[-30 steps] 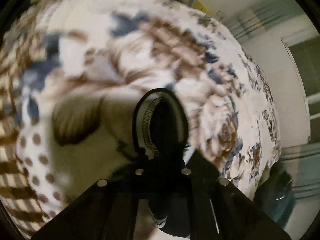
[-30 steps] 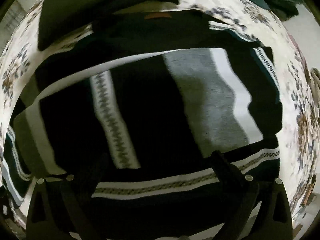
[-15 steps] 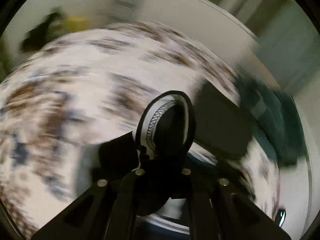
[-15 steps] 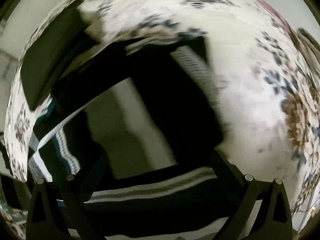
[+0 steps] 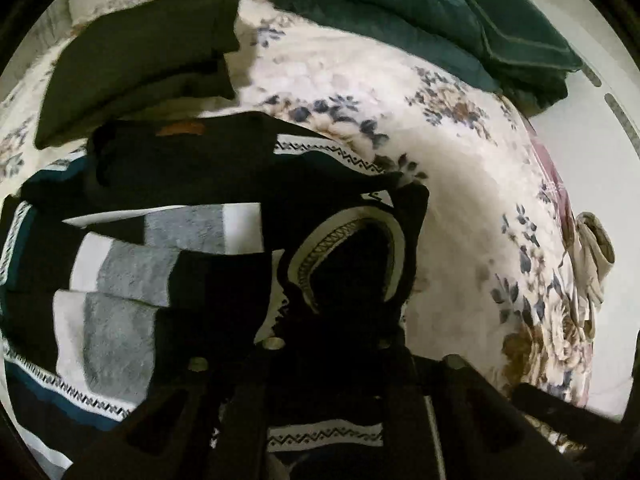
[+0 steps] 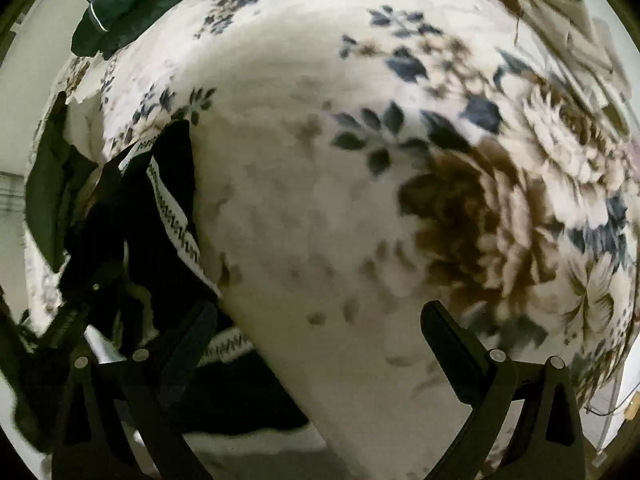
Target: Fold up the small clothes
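My left gripper point(image 5: 340, 344) is opening, a dark sock point(image 5: 352, 264) still between its fingers, above the sock pile point(image 5: 132, 280). My right gripper point(image 6: 320, 324) gapes empty over the blanket point(image 6: 320, 184).

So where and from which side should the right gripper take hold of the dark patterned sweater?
Probably at the white zigzag band along the dark patterned sweater, coming in from the bare floral bedspread side. That banded edge lies exposed, facing the right gripper, whose fingers stand open and empty. The rest of the sweater is bunched and in shadow.
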Demonstrator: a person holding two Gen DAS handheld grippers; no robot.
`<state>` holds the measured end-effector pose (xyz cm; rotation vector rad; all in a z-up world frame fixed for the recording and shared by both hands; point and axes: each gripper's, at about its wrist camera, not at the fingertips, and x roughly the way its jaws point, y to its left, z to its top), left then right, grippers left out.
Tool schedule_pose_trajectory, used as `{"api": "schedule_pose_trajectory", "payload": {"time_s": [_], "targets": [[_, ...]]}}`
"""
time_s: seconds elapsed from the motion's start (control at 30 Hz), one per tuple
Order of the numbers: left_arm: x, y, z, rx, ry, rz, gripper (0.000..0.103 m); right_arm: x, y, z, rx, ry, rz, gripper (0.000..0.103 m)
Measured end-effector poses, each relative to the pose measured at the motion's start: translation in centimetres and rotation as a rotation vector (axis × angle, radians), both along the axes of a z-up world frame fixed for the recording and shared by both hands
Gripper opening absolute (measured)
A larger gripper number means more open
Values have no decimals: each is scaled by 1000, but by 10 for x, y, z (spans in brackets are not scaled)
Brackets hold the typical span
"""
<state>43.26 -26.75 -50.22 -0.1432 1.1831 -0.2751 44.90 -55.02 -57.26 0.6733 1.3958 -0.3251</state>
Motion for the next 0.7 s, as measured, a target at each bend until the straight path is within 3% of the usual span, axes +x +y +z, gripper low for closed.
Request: {"api": "schedule_pose_trajectory", "payload": {"time_s": [0.03,0.07,0.1,0.13,0.23,0.33,0.4,0.53,0.6,0.63,0.7], "targets": [[-7,7,1,4,2,6,52,-5,-6,3,37,-26,-3,86],[-13,18,2,27,7,21,82,-7,-11,6,69,-50,4,59],[-20,33,5,61,5,49,89,-8,-11,6,100,-51,19,50],[-33,43,10,87,-5,76,90,-6,-9,7,140,-53,37,46],[-65,101,9,181,-3,188,90,12,11,15,241,-101,111,47],[-92,161,-7,261,49,301,90,48,44,18,287,-133,201,62],[-109,205,-25,304,122,393,90,73,67,11,262,-133,254,64],[-134,264,-40,326,182,548,90,122,105,-18,161,-65,330,64],[-139,278,-42,327,181,592,90,137,120,-29,117,-38,371,52],[-141,282,-42,328,179,600,90,142,128,-30,105,-50,400,5],[-140,287,-41,318,173,613,90,145,136,-18,42,-79,422,3]]}}
